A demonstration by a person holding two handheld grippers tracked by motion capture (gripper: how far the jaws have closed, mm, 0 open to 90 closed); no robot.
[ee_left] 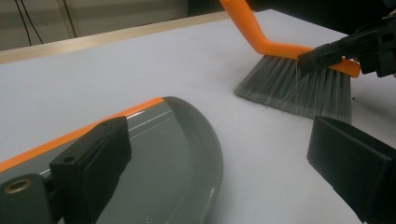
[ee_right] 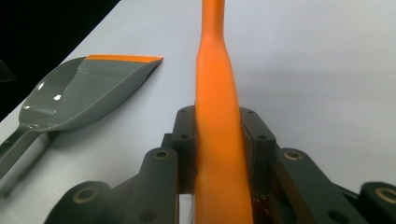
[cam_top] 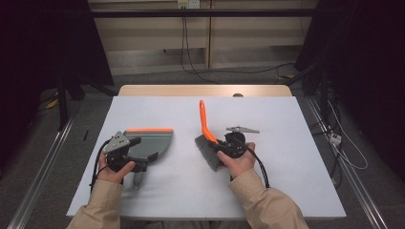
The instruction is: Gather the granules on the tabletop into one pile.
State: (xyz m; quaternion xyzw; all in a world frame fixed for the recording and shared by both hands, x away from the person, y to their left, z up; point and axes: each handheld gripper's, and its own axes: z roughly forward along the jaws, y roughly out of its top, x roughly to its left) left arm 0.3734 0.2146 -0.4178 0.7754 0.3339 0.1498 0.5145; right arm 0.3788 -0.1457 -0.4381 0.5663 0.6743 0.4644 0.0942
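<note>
Two tools lay close together: the right gripper had its jaws clamped on the orange-handled grey-bristled brush, handle pointing away, while the left gripper, jaws wide and empty, hovered over the grey plastic dustpan on the white counter, to the brush's left.
</note>
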